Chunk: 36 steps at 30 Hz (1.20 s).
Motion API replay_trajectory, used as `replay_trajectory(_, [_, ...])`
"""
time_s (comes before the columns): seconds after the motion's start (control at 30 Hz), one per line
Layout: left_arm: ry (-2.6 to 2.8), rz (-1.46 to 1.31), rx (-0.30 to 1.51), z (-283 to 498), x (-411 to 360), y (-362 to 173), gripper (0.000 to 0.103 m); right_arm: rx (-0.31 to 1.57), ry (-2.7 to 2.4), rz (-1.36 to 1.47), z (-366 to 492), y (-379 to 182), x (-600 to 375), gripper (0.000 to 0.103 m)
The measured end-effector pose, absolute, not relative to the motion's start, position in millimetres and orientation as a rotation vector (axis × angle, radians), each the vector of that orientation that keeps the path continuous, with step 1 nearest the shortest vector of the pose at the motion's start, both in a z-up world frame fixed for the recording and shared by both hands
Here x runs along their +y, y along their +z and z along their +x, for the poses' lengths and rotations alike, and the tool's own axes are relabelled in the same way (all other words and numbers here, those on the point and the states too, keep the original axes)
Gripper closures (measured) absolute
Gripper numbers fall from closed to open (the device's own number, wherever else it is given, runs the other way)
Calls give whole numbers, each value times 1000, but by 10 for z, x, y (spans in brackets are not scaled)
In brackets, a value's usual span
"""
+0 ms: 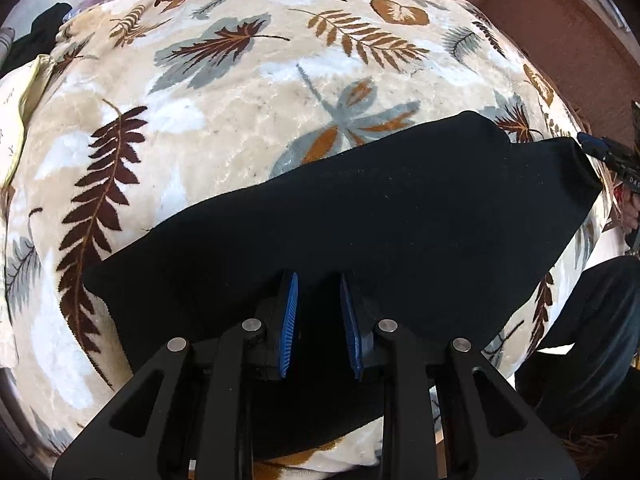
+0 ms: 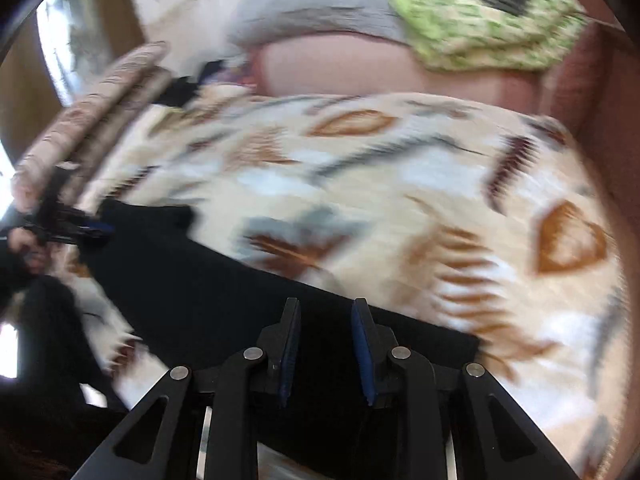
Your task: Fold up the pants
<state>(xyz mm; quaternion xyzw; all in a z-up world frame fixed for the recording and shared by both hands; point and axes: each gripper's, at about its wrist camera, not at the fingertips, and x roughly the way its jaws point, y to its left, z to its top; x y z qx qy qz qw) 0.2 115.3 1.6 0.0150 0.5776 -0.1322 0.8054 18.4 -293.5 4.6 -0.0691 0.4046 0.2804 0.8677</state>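
Across the near half of a leaf-patterned blanket (image 1: 224, 120) lie the black pants (image 1: 360, 216), folded into a long flat band that runs from the lower left of the left wrist view up toward the right edge. Their surface looks smooth, with one straight folded edge facing the open blanket and a narrower end at the far right.

Directly over the band's near portion hangs the left gripper (image 1: 318, 280), pointing steeply down. Its blue pads stand a little apart, dark cloth fills the gap behind them, and nothing is pinched between them, so it is released. At the right edge of that view the other tool's blue tip sits just beside the narrow end of the pants.

From the right wrist view, which is heavily blurred, the right gripper (image 2: 326, 306) is above the pants (image 2: 192, 288) near their end, with the black fabric passing under and beyond its fingers. Its pads are likewise parted with a clear gap; no cloth is visibly caught between them, so it reads as released too. The left tool shows at the far left of this view, held in a person's hand (image 2: 24, 244).

Beyond the blanket are a pinkish sofa back (image 2: 340, 64), a green patterned cloth (image 2: 480, 20) and a grey cloth (image 2: 312, 4).
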Motion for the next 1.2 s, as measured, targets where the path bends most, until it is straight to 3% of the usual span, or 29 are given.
replay_trajectory(0.2, [-293, -21, 1239, -17, 1238, 21, 82, 990, 582, -225, 584, -512, -2475, 80])
replay_trajectory(0.33, [-294, -39, 1243, -4, 1249, 5, 82, 908, 432, -149, 705, -257, -2427, 81])
replay_trajectory(0.43, [-295, -41, 1242, -6, 1250, 8, 82, 826, 703, -20, 543, -50, -2000, 81])
replay_trajectory(0.53, [-301, -60, 1241, -11, 1274, 6, 82, 810, 958, -121, 312, -92, -1247, 80])
replay_trajectory(0.63, [-305, -79, 1242, -14, 1302, 2, 82, 894, 794, -298, 554, -496, -837, 82])
replay_trajectory(0.67, [-305, -84, 1241, -15, 1308, 3, 82, 921, 672, -246, 760, -604, -881, 69])
replay_trajectory(0.73, [-307, -88, 1241, -16, 1312, 4, 82, 922, 590, -106, 925, -580, -973, 68])
replay_trajectory(0.9, [-305, -84, 1244, -5, 1305, -4, 82, 767, 714, -115, 570, -158, -502, 67])
replay_trajectory(1.0, [-310, -100, 1243, -19, 1334, -5, 82, 848, 853, -269, 481, -367, -27, 66])
replay_trajectory(1.07, [-318, -129, 1240, -24, 1377, -1, 82, 855, 714, -351, 630, -576, 54, 60])
replay_trajectory(1.13, [-326, -157, 1239, -24, 1422, -2, 82, 902, 568, -233, 799, -555, -44, 68])
replay_trajectory(1.2, [-334, -186, 1240, -21, 1463, -12, 82, 863, 564, -200, 695, -415, -34, 68])
